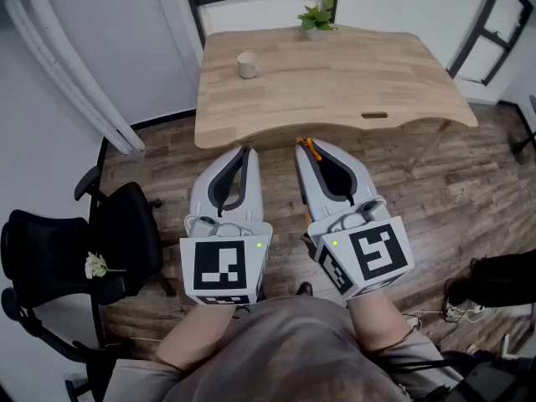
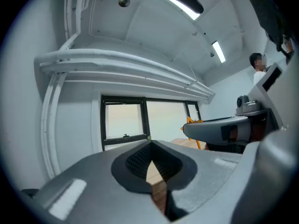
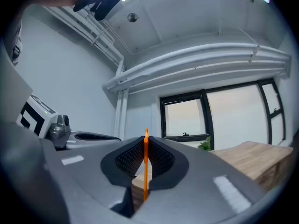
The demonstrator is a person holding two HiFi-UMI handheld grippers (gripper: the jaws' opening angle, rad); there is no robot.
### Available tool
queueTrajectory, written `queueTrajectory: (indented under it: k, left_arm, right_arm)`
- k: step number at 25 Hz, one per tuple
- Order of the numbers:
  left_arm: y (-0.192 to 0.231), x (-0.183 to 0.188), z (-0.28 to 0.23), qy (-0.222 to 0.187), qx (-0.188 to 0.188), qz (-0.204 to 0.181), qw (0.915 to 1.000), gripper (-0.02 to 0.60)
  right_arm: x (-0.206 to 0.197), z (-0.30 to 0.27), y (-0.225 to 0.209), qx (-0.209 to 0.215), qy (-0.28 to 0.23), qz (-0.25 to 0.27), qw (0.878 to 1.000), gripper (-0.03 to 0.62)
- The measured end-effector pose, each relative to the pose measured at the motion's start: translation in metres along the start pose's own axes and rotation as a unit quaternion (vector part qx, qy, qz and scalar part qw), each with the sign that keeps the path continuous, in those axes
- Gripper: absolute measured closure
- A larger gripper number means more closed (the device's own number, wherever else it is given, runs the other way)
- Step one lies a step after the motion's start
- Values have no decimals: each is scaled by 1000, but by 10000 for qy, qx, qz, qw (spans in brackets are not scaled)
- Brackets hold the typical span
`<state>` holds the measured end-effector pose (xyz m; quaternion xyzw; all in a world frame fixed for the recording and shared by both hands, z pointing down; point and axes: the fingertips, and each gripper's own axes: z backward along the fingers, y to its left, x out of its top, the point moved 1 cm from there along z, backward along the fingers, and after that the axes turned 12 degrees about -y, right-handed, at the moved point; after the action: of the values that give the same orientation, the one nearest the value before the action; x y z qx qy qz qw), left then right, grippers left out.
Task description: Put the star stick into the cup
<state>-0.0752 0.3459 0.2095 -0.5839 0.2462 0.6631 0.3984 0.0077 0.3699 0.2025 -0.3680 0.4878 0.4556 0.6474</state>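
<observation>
A small beige cup (image 1: 246,64) stands on the far left part of the wooden table (image 1: 352,82). My right gripper (image 1: 306,146) is shut on a thin orange star stick (image 3: 145,164), whose tip (image 1: 311,147) pokes out past the jaws just short of the table's near edge. In the left gripper view the same stick (image 2: 195,122) shows beyond the right gripper. My left gripper (image 1: 245,150) hovers beside it with its jaws shut and nothing between them. Both grippers are held over the floor, before the table.
A small potted plant (image 1: 316,18) stands at the table's far edge under a window. A black office chair (image 1: 92,249) with a white flower on its seat is at the left. White pipes lean on the left wall. A person stands at the far right in the left gripper view.
</observation>
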Motion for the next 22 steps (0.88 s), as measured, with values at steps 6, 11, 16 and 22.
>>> queueTrajectory:
  k: [6, 11, 16, 22]
  left_arm:
    - [-21, 5, -3, -5, 20, -44, 10000, 581]
    - [-43, 6, -7, -16, 29, -67, 10000, 581]
    - [-67, 3, -11, 26, 104, -89, 9999, 580]
    - [-75, -10, -12, 267, 160, -180, 9994, 580]
  right_arm:
    - [3, 14, -12, 39, -31, 10, 10000, 548]
    - [6, 28, -29, 75, -59, 6, 10000, 548]
    - [7, 44, -48, 171, -81, -110, 9998, 548]
    - [-4, 45, -62, 224, -54, -461, 9987, 548]
